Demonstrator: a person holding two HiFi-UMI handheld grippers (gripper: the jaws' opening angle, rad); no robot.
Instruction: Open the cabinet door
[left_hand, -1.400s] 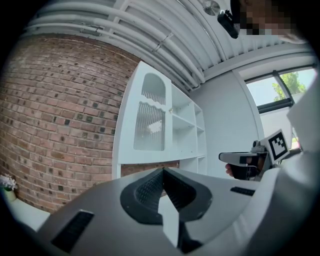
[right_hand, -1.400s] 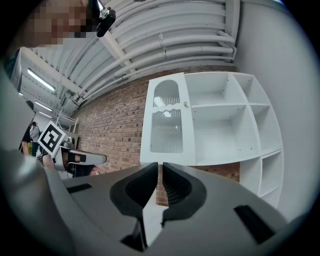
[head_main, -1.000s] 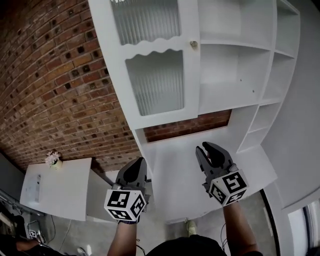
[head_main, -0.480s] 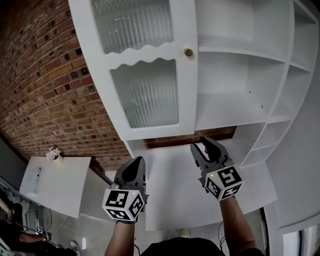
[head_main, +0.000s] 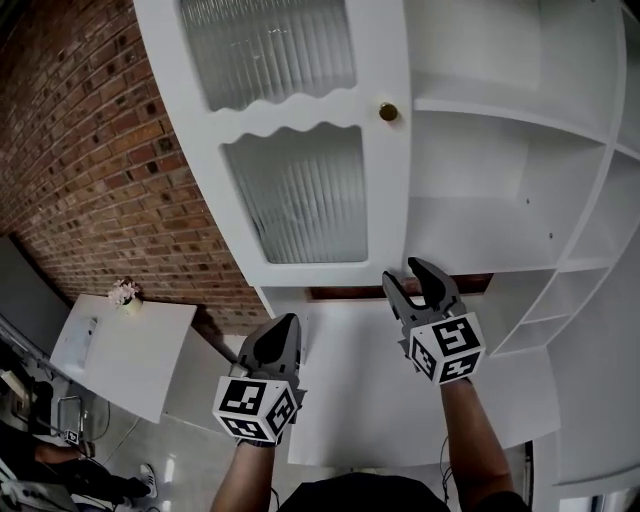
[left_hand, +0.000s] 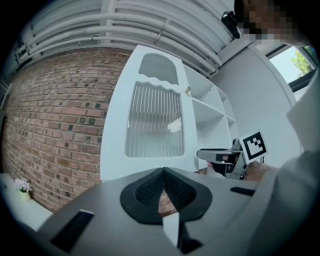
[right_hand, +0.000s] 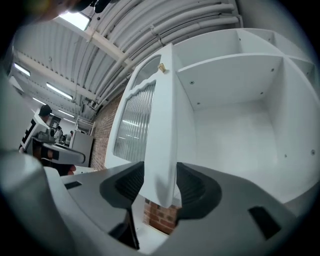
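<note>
The white cabinet door (head_main: 300, 190) has ribbed glass panes and a small brass knob (head_main: 388, 112). My right gripper (head_main: 415, 280) sits at the door's lower corner on the knob side. In the right gripper view the door's free edge (right_hand: 162, 125) stands edge-on between the jaws of the right gripper (right_hand: 160, 187). Those jaws have just been opening, and the pads no longer press on the edge. My left gripper (head_main: 285, 325) hangs lower and to the left, shut and empty. In its own view the left gripper (left_hand: 163, 187) faces the door's glass front (left_hand: 155, 120).
Open white shelves (head_main: 500, 150) lie right of the door. A white counter (head_main: 400, 400) runs under the cabinet. A brick wall (head_main: 90, 150) fills the left. At lower left, a white table (head_main: 130, 360) carries a small flower pot (head_main: 125, 293).
Both grippers have come closer to the cabinet. The right gripper has moved up to the door's lower corner and its jaws stand wider apart. The left jaws stay shut.
</note>
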